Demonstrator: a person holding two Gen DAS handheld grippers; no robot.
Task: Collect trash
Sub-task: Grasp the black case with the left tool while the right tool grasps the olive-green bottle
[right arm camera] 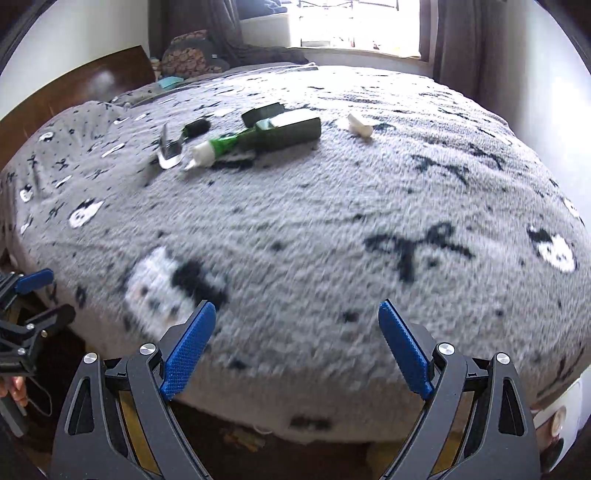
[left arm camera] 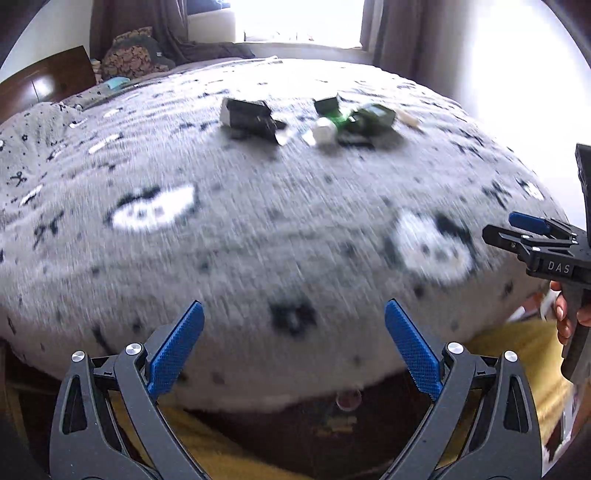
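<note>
Several trash pieces (right arm camera: 258, 136) lie clustered toward the bed's (right arm camera: 332, 240) far edge: dark green carton, green-and-white tube, small white scrap. All look light, crushable; grip cartons across their flat sides. Left gripper (left arm camera: 293, 349) and right gripper (right arm camera: 297, 349) both spread wide, empty, over the near edge.

Both wrist cameras sit just behind their own tool, looking forward and steeply down over the near edge of the bed (left arm camera: 258, 221). The litter (right arm camera: 258, 133) lies far ahead of each. Both share the blanket and window (left arm camera: 301, 18).
</note>
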